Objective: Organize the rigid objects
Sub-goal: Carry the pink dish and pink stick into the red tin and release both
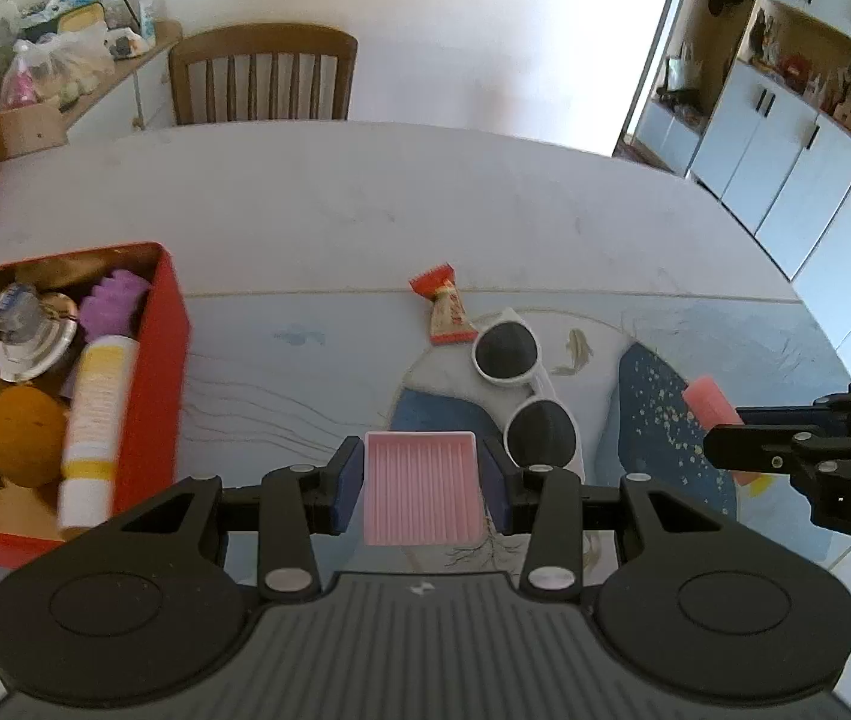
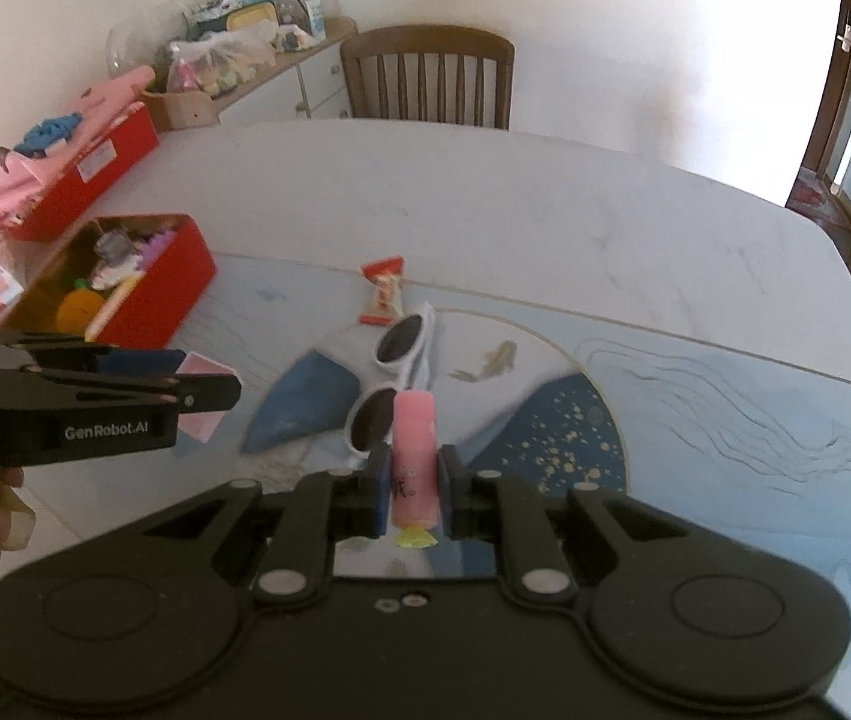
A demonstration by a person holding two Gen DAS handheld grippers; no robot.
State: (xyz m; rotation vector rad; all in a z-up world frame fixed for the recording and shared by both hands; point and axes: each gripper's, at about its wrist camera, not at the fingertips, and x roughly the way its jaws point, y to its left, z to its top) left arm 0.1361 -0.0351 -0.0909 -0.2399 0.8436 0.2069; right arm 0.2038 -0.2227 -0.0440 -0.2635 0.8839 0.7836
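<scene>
My left gripper (image 1: pixel 422 483) is shut on a pink ribbed tray (image 1: pixel 422 489), held above the table right of the open red tin (image 1: pixel 164 360). The tin holds a white and yellow tube (image 1: pixel 95 426), an orange ball, a purple toy and a small bottle. My right gripper (image 2: pixel 413 489) is shut on a pink tube (image 2: pixel 412 450) with a yellow end, held above the mat. White sunglasses (image 1: pixel 521 390) and a red and white candy wrapper (image 1: pixel 446 312) lie on the mat ahead of both grippers. The left gripper shows in the right wrist view (image 2: pixel 209 387), still holding the tray.
A second red box (image 2: pixel 83 180) with pink cloth on it stands at the table's far left. A wooden chair (image 1: pixel 263 78) stands behind the table. A cluttered sideboard (image 2: pixel 281 60) runs along the left wall. White cabinets (image 1: pixel 785 150) are off to the right.
</scene>
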